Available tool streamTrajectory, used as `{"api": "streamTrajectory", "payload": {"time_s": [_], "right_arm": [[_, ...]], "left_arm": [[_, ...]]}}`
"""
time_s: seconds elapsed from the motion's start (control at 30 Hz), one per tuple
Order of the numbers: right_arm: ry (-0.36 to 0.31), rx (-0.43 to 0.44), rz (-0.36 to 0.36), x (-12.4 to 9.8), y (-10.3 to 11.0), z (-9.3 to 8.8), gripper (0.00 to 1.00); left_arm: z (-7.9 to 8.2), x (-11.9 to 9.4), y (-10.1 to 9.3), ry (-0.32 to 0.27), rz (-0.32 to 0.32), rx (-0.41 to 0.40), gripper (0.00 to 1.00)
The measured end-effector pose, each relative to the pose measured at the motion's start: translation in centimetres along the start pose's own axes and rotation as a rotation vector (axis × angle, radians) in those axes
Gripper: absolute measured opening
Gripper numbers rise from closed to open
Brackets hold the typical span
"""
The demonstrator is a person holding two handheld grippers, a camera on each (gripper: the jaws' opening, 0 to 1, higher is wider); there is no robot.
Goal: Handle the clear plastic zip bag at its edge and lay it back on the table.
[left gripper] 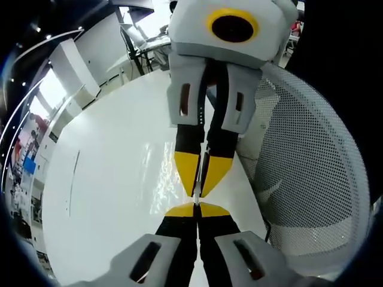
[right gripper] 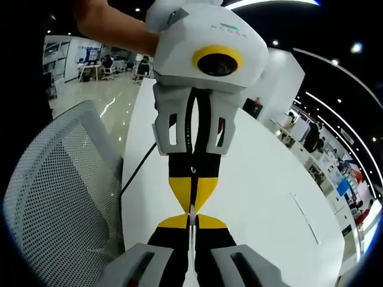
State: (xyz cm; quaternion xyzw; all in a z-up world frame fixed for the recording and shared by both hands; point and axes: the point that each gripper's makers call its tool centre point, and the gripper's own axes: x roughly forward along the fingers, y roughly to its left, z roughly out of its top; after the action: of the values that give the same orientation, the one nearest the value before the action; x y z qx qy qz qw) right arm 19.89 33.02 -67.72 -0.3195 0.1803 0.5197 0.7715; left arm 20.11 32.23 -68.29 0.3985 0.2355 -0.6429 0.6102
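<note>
Both grippers meet tip to tip above the white table. The left gripper has its jaws pressed together on a thin clear edge, and the right gripper faces it, clenched on the same edge. This edge seems to belong to the clear plastic zip bag, which I can see only as a faint shine hanging over the table near its edge, beside a mesh chair. The risk, in my judgement, is that the slippery film slides out of one gripper. If the grippers pull apart, the edge may stretch or tear. If they let go too high, the bag may drift toward the chair side.
</note>
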Motion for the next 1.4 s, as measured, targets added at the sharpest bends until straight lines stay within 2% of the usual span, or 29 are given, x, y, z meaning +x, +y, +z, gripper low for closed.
{"api": "streamTrajectory", "payload": {"time_s": [0.37,1.4], "right_arm": [[0.009,-0.002,-0.002,-0.42,0.01,-0.51,0.0],[-0.003,0.0,-0.012,-0.67,-0.27,-0.3,0.0]], "left_arm": [[-0.71,-0.29,-0.06,0.022,0.007,-0.002,0.0],[-0.96,-0.81,0.21,0.014,0.024,-0.02,0.0]]}}
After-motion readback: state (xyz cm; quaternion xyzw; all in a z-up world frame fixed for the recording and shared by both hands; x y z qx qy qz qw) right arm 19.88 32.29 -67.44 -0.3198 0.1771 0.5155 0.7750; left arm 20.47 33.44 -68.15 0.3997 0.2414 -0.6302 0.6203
